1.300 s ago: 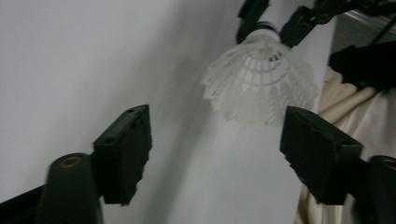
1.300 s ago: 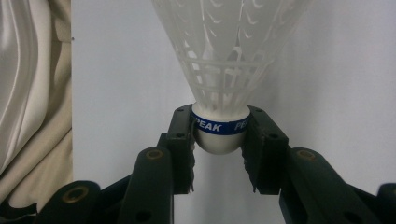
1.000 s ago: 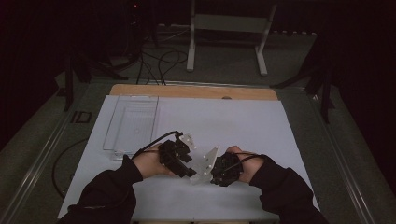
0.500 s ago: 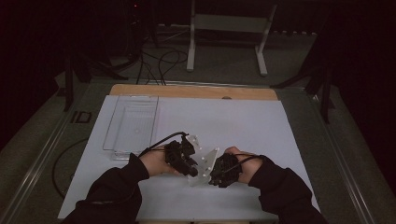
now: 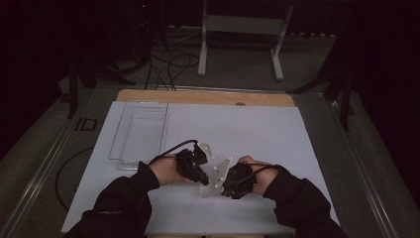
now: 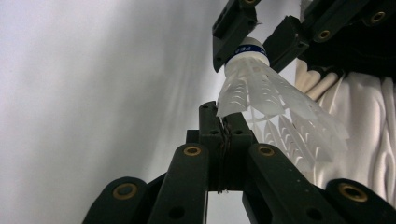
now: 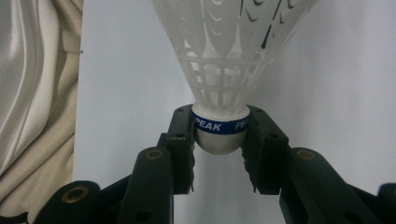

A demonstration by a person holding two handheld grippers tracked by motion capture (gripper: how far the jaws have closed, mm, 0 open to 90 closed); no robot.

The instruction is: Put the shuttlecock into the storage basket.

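A white plastic shuttlecock (image 7: 224, 56) with a blue band round its cork is held between both grippers, low over the white sheet (image 5: 247, 129). My right gripper (image 7: 219, 133) is shut on the cork, one pad on each side of the band. My left gripper (image 6: 223, 119) has just been closing and now pinches the rim of the shuttlecock's (image 6: 271, 98) skirt between its shut jaws. In the high view the left gripper (image 5: 195, 171) and right gripper (image 5: 229, 186) nearly meet at the table's near middle, and their grey plates hide the shuttlecock.
A clear plastic tray (image 5: 141, 134) lies on the sheet at the back left. The wooden table edge (image 5: 208, 96) runs along the far side, with a metal stand (image 5: 242, 29) on the floor beyond. White cloth (image 7: 32, 93) lies beside the grippers.
The left gripper has edged slightly closer to the right gripper. The right hand has kept still.
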